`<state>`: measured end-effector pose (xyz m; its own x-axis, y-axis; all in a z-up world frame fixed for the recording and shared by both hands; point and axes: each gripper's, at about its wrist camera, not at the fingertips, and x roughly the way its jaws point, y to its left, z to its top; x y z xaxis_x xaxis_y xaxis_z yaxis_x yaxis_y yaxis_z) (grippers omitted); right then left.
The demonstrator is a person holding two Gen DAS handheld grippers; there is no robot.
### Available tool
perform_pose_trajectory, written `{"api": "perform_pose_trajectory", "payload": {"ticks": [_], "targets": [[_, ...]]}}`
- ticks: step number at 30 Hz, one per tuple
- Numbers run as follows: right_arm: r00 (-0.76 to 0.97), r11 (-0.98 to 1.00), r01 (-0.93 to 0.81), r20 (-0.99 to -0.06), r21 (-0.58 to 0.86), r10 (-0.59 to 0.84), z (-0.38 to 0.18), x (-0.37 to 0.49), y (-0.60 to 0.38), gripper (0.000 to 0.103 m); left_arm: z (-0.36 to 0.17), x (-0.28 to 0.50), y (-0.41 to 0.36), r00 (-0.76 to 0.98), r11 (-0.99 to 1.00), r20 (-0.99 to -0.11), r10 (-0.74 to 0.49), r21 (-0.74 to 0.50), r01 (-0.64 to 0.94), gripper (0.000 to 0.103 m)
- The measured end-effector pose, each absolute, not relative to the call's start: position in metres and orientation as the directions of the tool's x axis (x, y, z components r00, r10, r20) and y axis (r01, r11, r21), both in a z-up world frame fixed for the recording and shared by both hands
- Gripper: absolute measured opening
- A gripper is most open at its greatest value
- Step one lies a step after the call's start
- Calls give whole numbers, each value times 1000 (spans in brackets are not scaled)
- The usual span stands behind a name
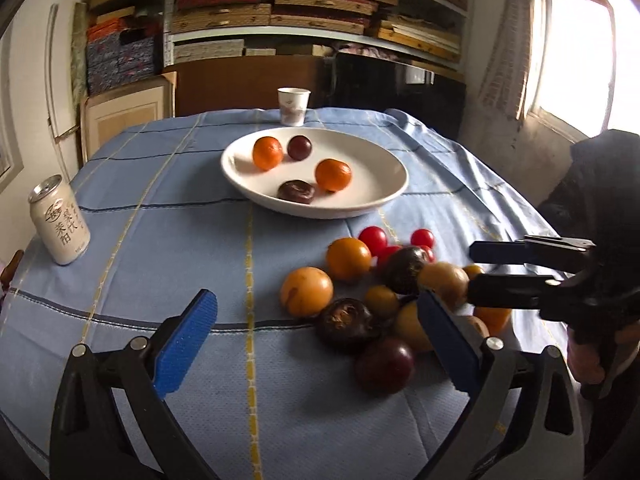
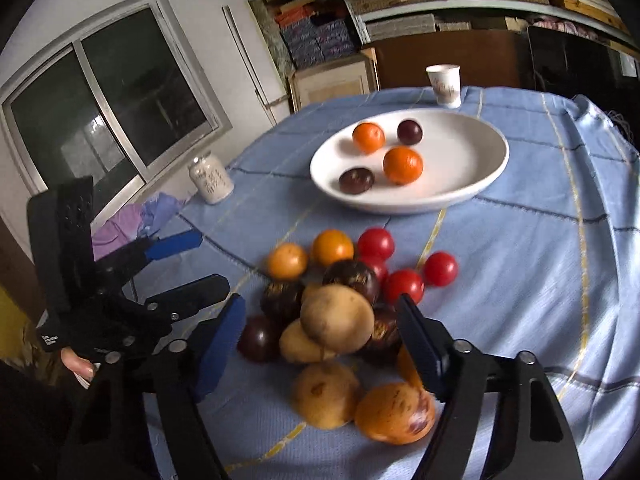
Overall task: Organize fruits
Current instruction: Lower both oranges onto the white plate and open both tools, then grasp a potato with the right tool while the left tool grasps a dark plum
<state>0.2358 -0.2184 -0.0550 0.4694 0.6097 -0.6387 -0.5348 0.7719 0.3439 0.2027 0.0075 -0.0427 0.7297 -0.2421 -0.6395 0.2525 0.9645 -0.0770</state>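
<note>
My right gripper (image 2: 320,344) has its jaws apart around a tan fruit (image 2: 337,322) at lower centre, pads not pressing it. My left gripper (image 1: 316,344) stands wide open over bare blue tablecloth (image 1: 140,240) at lower left (plenty of room there). The fruit pile (image 1: 384,300) lies right of centre; the white plate (image 1: 376,196), holding four fruits, sits above it, well inside the table's far edge.

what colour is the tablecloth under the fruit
Light blue tablecloth with dark blue and yellow grid lines; the left wrist view shows it best.
</note>
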Motion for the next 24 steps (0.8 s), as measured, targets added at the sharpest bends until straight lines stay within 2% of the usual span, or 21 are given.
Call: {"api": "perform_pose_trajectory", "payload": {"ticks": [3,10,14,24], "targets": [[463,776,-525,-647,350,606,-58,237,-218,67,-43,201,5,724,962,-645,-245,-72,261,98],[452,788,-502,-668,358,591,-65,241,-218,66,-44,203,11,720,966,-652,-238,-82,245,98],[439,789,-501,-681,356,586,-70,243,-215,58,-46,205,14,713,968,-661,-234,-92,233,98],[438,800,-493,-697,342,568,-76,247,-212,54,-46,204,16,710,967,-662,-240,-99,234,98]]}}
